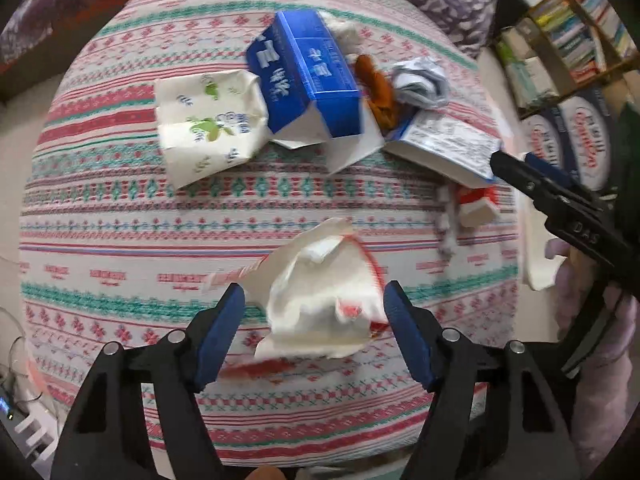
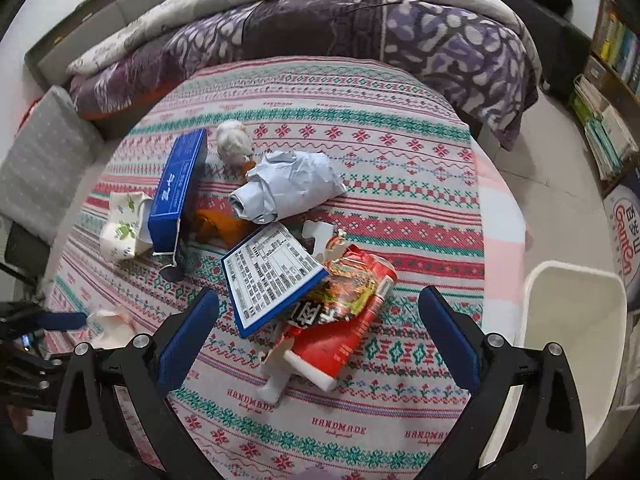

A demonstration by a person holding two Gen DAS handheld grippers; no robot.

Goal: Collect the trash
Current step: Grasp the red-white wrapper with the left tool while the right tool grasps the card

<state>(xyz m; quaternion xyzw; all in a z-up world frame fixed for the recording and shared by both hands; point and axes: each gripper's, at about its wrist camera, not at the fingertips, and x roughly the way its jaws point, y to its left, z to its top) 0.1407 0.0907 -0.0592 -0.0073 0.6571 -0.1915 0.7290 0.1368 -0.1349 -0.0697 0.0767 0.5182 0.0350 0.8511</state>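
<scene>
The left gripper point(image 1: 314, 316) points down over a crumpled white wrapper point(image 1: 320, 300) on the bed point(image 1: 120, 240), fingers spread either side, not yet pressing (set up to pinch it, I judge). Beyond the wrapper lie blue cartons point(image 1: 308, 80). The right gripper point(image 2: 320, 340) stands open over a red packet point(image 2: 344, 320); beside it a white bin point(image 2: 572, 320) waits.
</scene>
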